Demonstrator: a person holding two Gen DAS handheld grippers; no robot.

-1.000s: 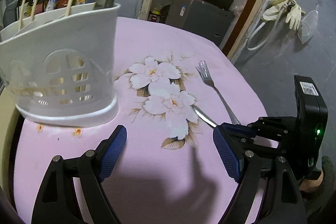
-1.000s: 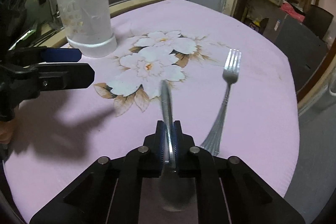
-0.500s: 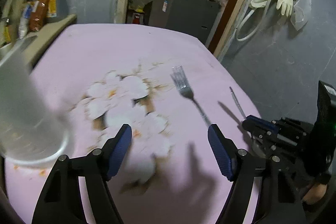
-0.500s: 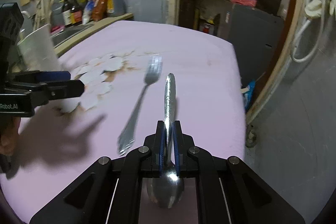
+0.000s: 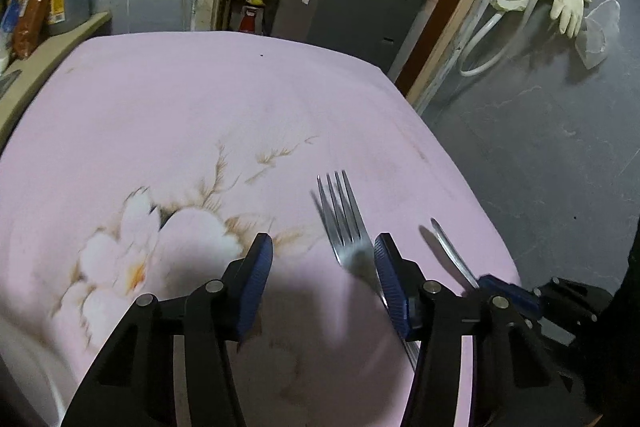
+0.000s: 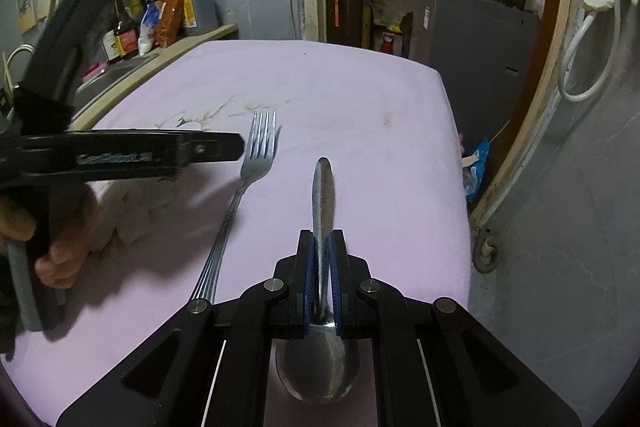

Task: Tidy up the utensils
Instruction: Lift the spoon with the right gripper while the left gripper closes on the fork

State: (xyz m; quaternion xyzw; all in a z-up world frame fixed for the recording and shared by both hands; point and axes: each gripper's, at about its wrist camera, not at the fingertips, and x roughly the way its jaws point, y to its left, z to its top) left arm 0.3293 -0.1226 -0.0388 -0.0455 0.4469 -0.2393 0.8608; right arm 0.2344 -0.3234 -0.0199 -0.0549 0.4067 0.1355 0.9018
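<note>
Two utensils are visible, one fork [image 5: 343, 227] and one spoon [image 6: 322, 223]. The right gripper [image 6: 322, 275], at the lower centre of the right wrist view, has its fingers clenched on the spoon's neck: the bowl sits below the pads, nearest the lens, and the handle projects forward above the pink, flower-printed counter [image 6: 360, 99], an orientation that probably suits dropping it handle-first or bowl-first into a holder. The fork lies flat on the counter, tines toward the upper part of the frame, its handle running down toward the lower left. The left gripper [image 5: 324, 275] occupies the lower centre of the left wrist view with its fingers spread and released; the fork's head lies between them, close to the right-hand blue pad, apparently lined up for a pickup.
</note>
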